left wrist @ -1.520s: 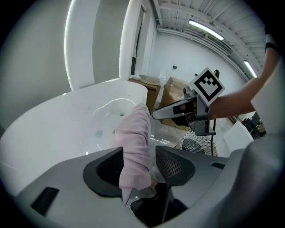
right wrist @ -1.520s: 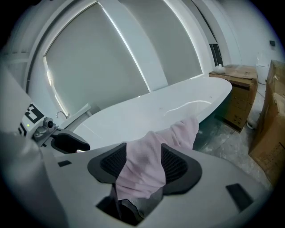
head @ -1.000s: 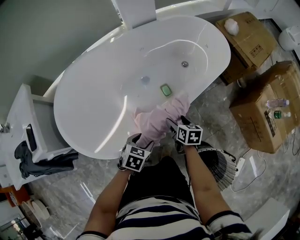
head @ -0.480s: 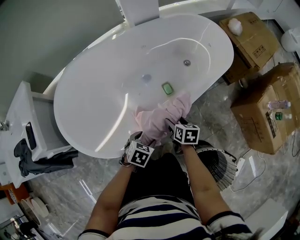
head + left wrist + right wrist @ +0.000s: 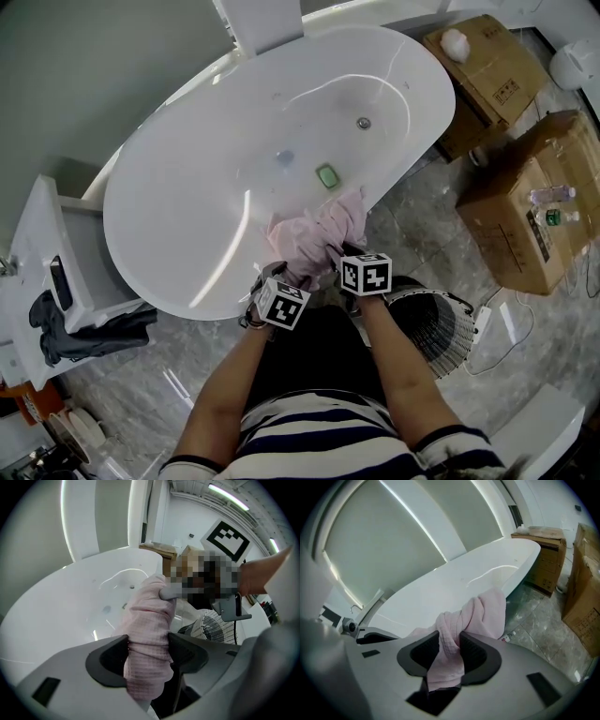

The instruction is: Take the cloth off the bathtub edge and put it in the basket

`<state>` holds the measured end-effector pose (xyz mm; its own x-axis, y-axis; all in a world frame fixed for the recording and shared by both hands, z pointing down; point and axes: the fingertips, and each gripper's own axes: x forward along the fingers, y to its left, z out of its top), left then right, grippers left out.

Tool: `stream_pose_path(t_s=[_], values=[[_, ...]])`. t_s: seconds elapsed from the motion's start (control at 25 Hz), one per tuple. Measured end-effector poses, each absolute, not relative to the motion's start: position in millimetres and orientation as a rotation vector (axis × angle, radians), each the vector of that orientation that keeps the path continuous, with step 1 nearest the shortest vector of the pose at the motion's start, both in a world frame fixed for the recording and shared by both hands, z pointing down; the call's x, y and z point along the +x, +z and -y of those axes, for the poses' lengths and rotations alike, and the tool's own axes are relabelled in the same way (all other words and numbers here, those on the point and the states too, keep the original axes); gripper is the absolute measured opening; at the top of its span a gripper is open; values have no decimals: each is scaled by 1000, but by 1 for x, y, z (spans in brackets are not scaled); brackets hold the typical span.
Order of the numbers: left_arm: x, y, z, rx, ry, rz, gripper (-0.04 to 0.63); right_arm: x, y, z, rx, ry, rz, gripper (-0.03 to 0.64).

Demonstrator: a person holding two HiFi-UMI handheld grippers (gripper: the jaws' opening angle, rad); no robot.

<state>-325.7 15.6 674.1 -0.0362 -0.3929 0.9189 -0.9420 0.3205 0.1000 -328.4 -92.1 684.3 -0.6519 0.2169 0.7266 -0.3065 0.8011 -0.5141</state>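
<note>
At the near rim of a white bathtub [image 5: 178,295], in the head view, a pink cloth [image 5: 314,230] lies draped over the edge, partly inside the tub and partly outside. The left gripper [image 5: 270,277] and the right gripper [image 5: 336,253] both meet its lower end. A basket [image 5: 441,314] stands on the floor just to the person's right. In the left gripper view, the jaws stand wide apart with a thick roll of the cloth filling the gap. The cloth appears only to brush the pads, though the contact is hard to judge. In the right gripper view, the jaws have just been closing and pinch a fold of the cloth. The rest of it trails up onto the tub's edge.
</note>
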Motion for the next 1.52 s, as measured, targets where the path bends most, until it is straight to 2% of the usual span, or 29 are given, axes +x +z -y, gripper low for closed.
stream_pose_path(t_s=[0.24, 0.56, 0.76, 1.0, 1.2, 1.52], values=[[-326, 673, -17, 1272, 731, 1597, 263, -319, 663, 77, 9, 746, 2177, 86], [-326, 664, -19, 1340, 725, 1658, 234, -313, 606, 46, -99, 737, 2290, 67], [-322, 644, -23, 1444, 696, 1722, 134, -301, 557, 30, -97, 745, 2397, 66], [-315, 597, -35, 1556, 501, 1794, 95, -285, 496, 11, -65, 703, 2527, 64], [-315, 534, -37, 1619, 265, 1873, 91, -274, 442, -1, -17, 684, 2651, 64], [-298, 439, -16, 1864, 52, 1881, 89, -250, 357, 5, 124, 563, 2850, 64]])
